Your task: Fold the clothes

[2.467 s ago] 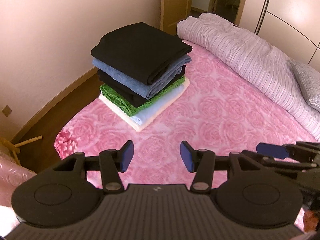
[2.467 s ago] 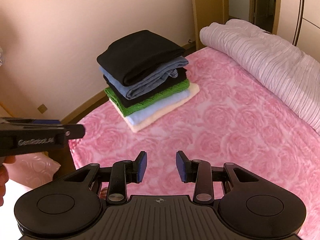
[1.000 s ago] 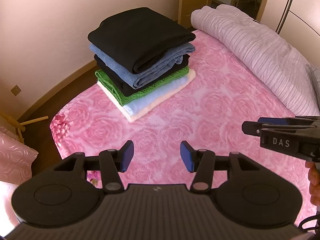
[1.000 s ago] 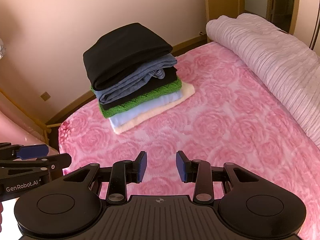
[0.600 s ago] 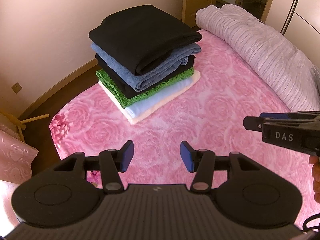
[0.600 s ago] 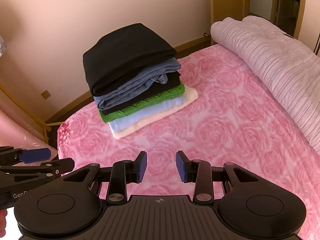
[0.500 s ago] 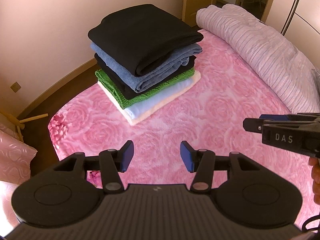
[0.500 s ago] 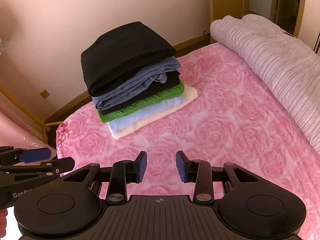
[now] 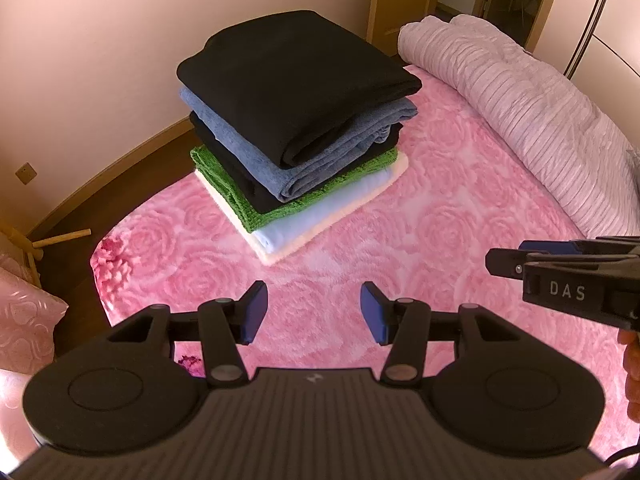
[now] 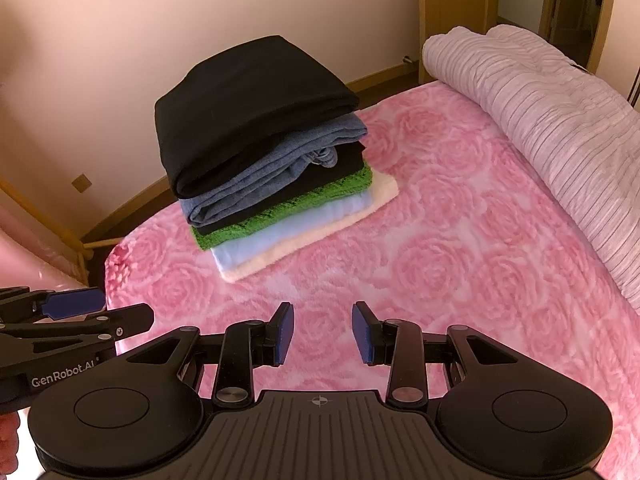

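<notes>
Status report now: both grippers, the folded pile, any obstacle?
Left gripper open, empty. Right gripper open, empty. Folded pile stacked on pink bedspread, untouched. Nothing between grippers and pile.

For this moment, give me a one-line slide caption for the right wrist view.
Both grippers, right and left, hover open and empty before a stack of folded clothes on the pink bedspread.

White letters "DAS" stand on the side of the black right gripper (image 9: 505,258); "GenRobot.AI" stands on the side of the black left gripper (image 10: 100,314).
</notes>
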Tool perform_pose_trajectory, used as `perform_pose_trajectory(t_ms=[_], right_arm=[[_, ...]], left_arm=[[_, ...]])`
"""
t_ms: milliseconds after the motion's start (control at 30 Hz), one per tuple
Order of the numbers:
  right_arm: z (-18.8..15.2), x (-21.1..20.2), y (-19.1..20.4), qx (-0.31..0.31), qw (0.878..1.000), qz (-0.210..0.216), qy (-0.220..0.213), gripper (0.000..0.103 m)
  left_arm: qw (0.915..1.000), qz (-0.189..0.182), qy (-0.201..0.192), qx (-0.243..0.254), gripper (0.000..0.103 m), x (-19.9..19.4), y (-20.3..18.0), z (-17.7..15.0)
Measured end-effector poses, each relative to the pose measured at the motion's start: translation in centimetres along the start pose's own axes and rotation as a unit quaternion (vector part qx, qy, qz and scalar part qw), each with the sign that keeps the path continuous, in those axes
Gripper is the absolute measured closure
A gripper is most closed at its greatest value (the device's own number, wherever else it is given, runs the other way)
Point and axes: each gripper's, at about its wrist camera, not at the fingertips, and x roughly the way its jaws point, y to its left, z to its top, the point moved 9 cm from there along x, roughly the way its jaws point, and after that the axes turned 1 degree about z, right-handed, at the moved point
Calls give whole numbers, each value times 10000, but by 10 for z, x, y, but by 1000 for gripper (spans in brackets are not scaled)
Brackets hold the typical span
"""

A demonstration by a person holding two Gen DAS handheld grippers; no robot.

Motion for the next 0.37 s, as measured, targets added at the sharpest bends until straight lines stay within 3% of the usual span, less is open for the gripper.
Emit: perform_pose_trajectory(t_ms=[367], right_arm=[[0,-4,21,-151,9999,-27,-25,67]], left_arm=[[9991,145,-373,-147,56,-12,18,6]])
